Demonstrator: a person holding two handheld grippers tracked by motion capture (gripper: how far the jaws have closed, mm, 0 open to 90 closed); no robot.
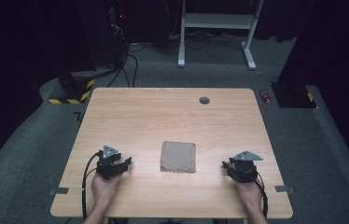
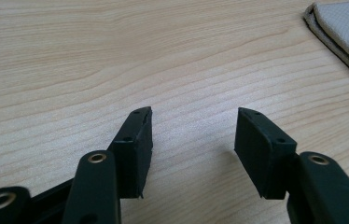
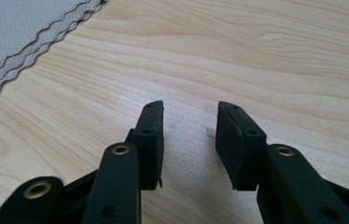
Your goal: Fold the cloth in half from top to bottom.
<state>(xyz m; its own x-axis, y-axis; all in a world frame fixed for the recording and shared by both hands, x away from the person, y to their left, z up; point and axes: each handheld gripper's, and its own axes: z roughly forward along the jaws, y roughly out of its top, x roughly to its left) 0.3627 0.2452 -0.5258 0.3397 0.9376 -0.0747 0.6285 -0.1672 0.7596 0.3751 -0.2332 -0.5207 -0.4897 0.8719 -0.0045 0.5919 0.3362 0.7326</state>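
Judging by its layered scalloped edges, the folded cloth (image 1: 178, 157) is light and limp, so pinch its corners with your left gripper (image 2: 193, 135) and right gripper (image 3: 190, 140), both gaping empty.

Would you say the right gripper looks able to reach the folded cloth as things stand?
Probably yes: the right gripper sits open beside the folded cloth, with bare table between them and nothing in the way.
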